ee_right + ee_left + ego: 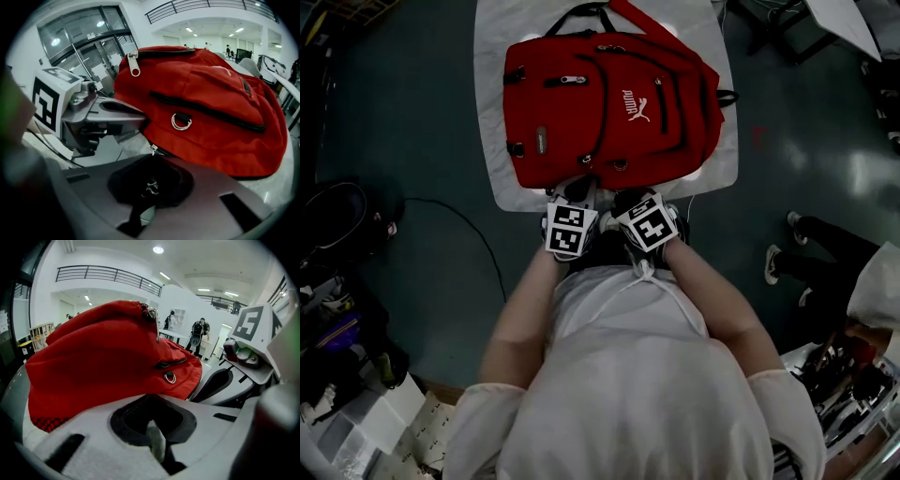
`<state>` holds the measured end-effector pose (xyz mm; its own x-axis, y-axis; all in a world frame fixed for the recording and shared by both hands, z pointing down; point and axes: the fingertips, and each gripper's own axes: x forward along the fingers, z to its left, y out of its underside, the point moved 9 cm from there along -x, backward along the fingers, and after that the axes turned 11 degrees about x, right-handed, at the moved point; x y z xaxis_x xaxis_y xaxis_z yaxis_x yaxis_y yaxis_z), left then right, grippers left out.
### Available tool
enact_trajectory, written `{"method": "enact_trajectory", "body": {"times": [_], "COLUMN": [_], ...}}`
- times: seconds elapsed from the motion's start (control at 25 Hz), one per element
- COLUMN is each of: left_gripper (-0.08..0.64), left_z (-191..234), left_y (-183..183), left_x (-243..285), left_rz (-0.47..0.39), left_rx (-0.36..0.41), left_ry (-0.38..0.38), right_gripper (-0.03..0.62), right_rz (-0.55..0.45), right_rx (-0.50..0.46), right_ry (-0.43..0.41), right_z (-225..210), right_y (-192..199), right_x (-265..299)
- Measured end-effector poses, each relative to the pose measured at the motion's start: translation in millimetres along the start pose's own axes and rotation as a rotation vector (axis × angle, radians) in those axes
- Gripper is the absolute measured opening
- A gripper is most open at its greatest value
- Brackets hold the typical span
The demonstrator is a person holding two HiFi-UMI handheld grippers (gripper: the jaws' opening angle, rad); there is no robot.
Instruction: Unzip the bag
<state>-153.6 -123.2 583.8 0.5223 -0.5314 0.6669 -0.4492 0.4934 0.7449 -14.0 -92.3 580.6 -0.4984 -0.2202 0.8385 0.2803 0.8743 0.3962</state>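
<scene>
A red backpack (609, 103) lies flat on a white table (492, 141). Both grippers sit side by side at its near bottom edge. My right gripper (628, 197) (152, 160) is shut on a small metal zipper pull (153, 149) at the bag's lower seam, and a bit of metal shows in the hollow between the jaws. My left gripper (574, 190) (151, 398) is shut too, with the red fabric (103, 352) right against its tips. I cannot tell whether it pinches any fabric.
Another silver zipper pull (134, 63) hangs at the bag's top, and a metal D-ring (181, 122) sits on its side. A dark cable (459, 216) runs over the floor at the left. A person's legs and shoes (778, 258) are at the right, and clutter (337, 347) at the lower left.
</scene>
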Motion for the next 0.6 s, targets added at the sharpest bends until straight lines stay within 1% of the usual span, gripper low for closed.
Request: {"method": "enact_trajectory", "body": {"times": [0.12, 0.28, 0.48, 0.6], "left_gripper": [0.021, 0.021, 0.021, 0.021], "left_z": [-1.4, -3.8, -7.6, -6.7], "left_y": [1.5, 1.7, 1.1, 0.3], "left_x": [-0.5, -0.4, -0.6, 0.8], "left_rz": [0.016, 0.028, 0.043, 0.051], "left_rx": [-0.015, -0.057, -0.073, -0.100], "left_ry": [-0.018, -0.032, -0.088, -0.095], "right_gripper": [0.028, 0.028, 0.028, 0.028], "right_rz": [0.033, 0.063, 0.085, 0.091], "right_rx": [-0.026, -0.073, -0.085, -0.101], "right_ry": [-0.030, -0.041, -0.061, -0.059], "right_z": [-4.4, -13.5, -29.3, -38.2], "right_y": [-1.5, -0.8, 3.8, 5.7], "right_x": [-0.8, -5.8, -15.3, -20.0]}}
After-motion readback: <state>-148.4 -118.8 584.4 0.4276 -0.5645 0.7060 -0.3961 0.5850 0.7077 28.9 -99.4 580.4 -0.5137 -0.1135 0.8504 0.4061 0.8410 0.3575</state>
